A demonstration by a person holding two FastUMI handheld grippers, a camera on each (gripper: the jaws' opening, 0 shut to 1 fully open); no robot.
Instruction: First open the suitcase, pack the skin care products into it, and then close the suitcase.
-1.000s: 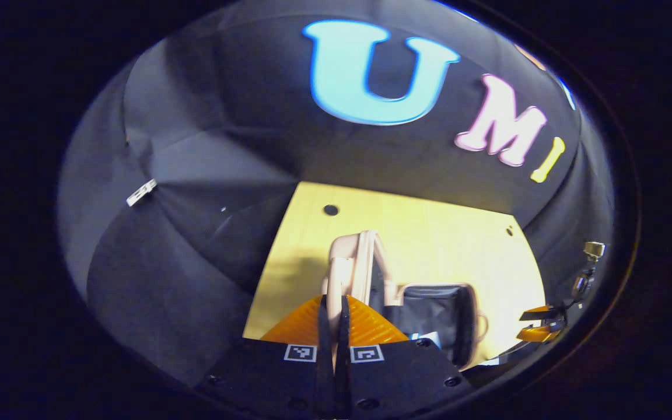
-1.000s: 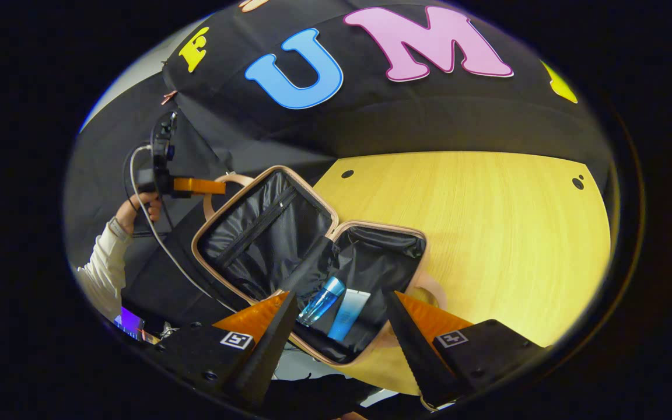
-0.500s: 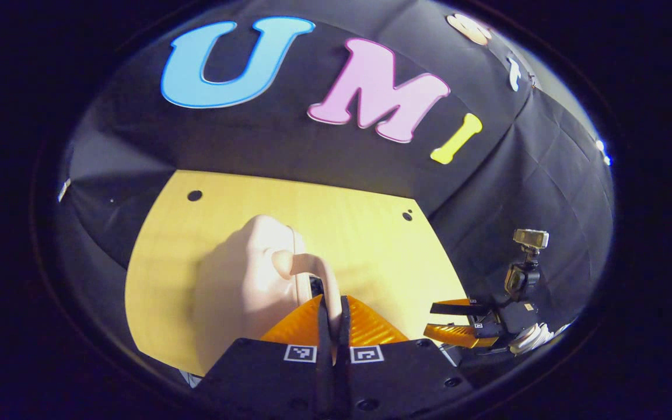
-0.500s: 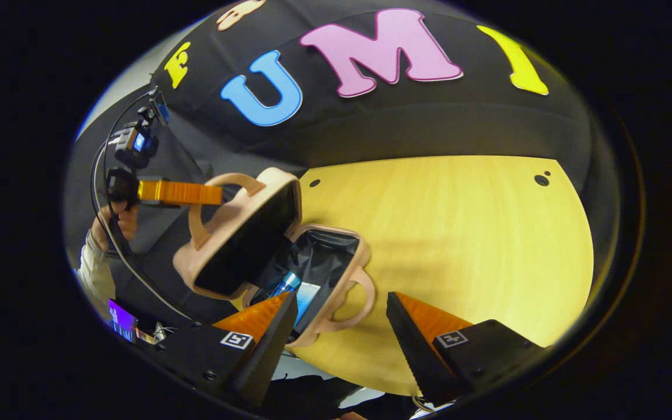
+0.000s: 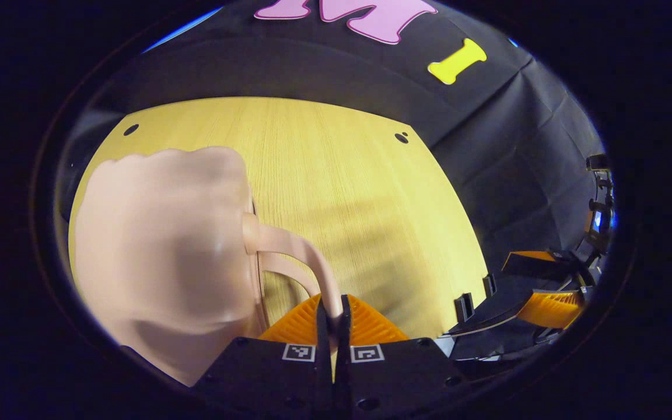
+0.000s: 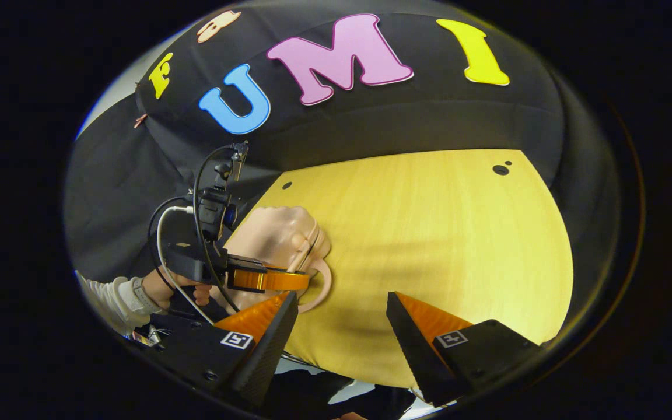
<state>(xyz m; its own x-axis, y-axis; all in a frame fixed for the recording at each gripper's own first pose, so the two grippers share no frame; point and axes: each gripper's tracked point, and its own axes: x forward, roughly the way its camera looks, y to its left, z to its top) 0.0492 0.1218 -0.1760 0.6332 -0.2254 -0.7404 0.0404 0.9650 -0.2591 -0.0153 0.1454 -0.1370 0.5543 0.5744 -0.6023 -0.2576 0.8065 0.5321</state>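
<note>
A pale wooden table point(image 6: 441, 233) with a straight grain fills the middle of both views. Small dark holes point(image 6: 500, 170) sit near its far corners. A black cloth wall point(image 5: 505, 169) hangs behind and beside it.

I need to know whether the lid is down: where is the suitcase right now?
The suitcase lies closed at the wooden table's near-left edge in the right gripper view, with the left gripper pinching its handle.

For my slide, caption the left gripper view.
Left gripper clamped on the handle of the closed pink suitcase lying on the wooden table.
</note>
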